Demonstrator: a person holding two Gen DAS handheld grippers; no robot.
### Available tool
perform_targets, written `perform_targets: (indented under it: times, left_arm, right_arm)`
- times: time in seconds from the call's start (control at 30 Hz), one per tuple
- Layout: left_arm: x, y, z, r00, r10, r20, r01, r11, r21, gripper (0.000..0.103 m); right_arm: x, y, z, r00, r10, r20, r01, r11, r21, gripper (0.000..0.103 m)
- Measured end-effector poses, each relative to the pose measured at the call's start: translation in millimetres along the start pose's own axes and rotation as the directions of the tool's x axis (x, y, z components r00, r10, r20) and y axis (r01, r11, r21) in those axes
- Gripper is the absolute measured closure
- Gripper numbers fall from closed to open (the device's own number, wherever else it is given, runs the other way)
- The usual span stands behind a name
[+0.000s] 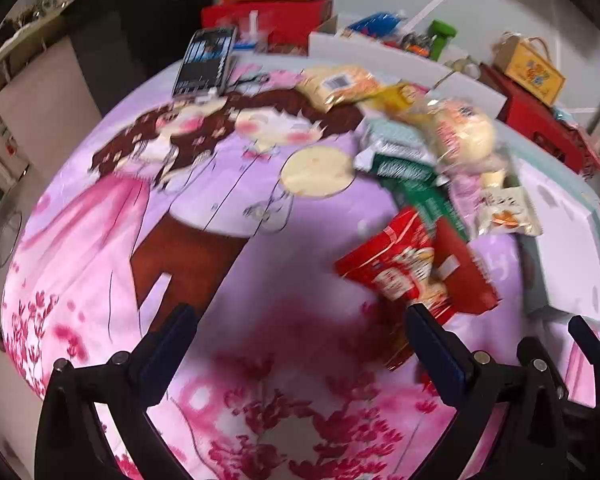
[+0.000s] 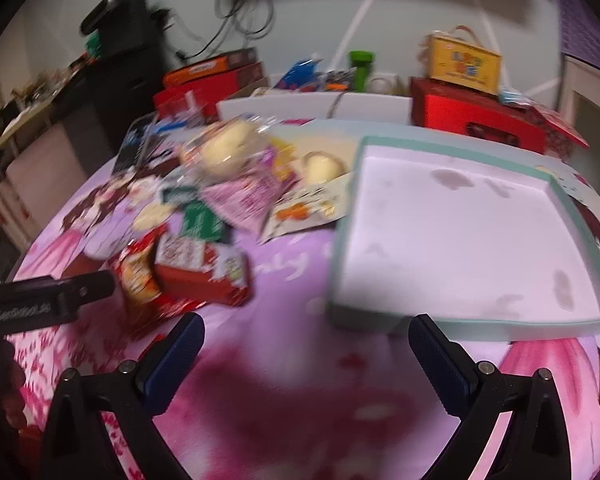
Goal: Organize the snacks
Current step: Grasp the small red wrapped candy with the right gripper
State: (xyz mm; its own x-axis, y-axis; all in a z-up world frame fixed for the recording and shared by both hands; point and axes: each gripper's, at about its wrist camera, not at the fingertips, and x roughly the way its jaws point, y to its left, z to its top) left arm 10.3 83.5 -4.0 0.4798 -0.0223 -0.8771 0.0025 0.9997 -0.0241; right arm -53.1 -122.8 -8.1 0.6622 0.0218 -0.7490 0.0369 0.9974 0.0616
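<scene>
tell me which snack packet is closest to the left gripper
The red packet, at the near end of the pile: its lower corner lies right by the left gripper's right finger, while the green, pink and yellow packets sit farther back.

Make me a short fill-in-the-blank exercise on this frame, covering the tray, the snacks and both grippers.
1. The pale green tray holds ____ snacks.
2. Both the left gripper and the right gripper have their fingers ____.
3. In the right wrist view, the snack pile lies to the ____ of the tray.
4. The packet nearest the left gripper is mostly ____ in colour.

Missing words: no; open; left; red
</scene>
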Motion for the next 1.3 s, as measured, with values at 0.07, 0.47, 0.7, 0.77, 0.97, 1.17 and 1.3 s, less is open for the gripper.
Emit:
perform_targets:
  times: [0.07, 0.47, 0.7, 0.77, 0.97, 1.17, 1.3]
  left_arm:
    - [4.5, 3.7, -2.6, 0.999, -0.009, -0.034, 0.009, 1.0, -0.007, 0.0]
    - [9.0, 16.1, -8.0, 0.993, -0.062, -0.101, 0.054, 0.996, -0.072, 0.0]
    - [10.1, 18.5, -4.7, 0.992, -0.085, -0.091, 0.077, 0.993, -0.086, 0.0]
    - [9.6, 17.4, -4.6, 0.992, -0.09, -0.088, 0.082, 0.993, -0.083, 0.0]
    - [5.5, 14.3, -3.7, 0.992, -0.101, -0.072, 0.096, 0.993, -0.069, 0.0]
    - [4.3, 9.8, -2.8, 0.991, -0.119, -0.063, 0.116, 0.992, -0.051, 0.0]
    - [3.7, 5.0, -1.4, 0.989, -0.141, -0.053, 0.139, 0.99, -0.037, 0.0]
  right_arm:
    - [4.3, 7.5, -3.0, 0.999, 0.021, -0.025, -0.022, 1.0, -0.017, 0.0]
    - [17.9, 40.7, -18.9, 0.988, 0.117, -0.105, -0.127, 0.987, -0.095, 0.0]
    - [23.0, 47.9, -20.2, 0.984, 0.147, -0.103, -0.157, 0.983, -0.096, 0.016]
    - [22.3, 48.0, -19.6, 0.982, 0.164, -0.093, -0.173, 0.981, -0.091, 0.023]
    - [23.8, 58.0, -20.6, 0.969, 0.222, -0.11, -0.234, 0.965, -0.116, 0.043]
    - [29.3, 66.5, -20.7, 0.963, 0.249, -0.107, -0.262, 0.957, -0.127, 0.062]
    - [31.9, 67.4, -21.0, 0.96, 0.261, -0.101, -0.272, 0.955, -0.12, 0.072]
